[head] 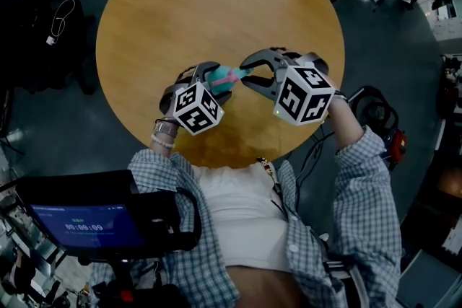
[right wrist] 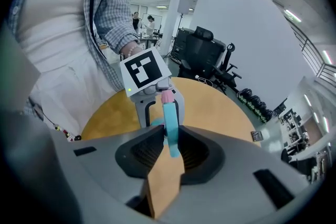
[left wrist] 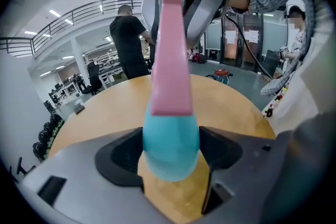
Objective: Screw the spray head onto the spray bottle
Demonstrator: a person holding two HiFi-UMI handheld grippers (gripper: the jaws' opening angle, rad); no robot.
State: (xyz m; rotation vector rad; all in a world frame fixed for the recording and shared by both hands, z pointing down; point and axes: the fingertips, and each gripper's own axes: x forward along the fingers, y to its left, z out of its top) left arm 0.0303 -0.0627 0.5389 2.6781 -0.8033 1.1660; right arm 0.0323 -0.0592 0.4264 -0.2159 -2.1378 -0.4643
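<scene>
The left gripper [left wrist: 171, 160] is clamped on the rounded teal body of the spray bottle [left wrist: 170, 136], one jaw pressed to each flank. The pink spray head [left wrist: 170, 55] rises from the bottle's neck straight ahead of those jaws. Farther along, the right gripper [right wrist: 169, 147] is closed on the spray head's far end, with a thin teal part pinched between its pads; both tools are above the round wooden table [left wrist: 100, 107], and beyond its far edge stands a person in black [left wrist: 128, 39]
</scene>
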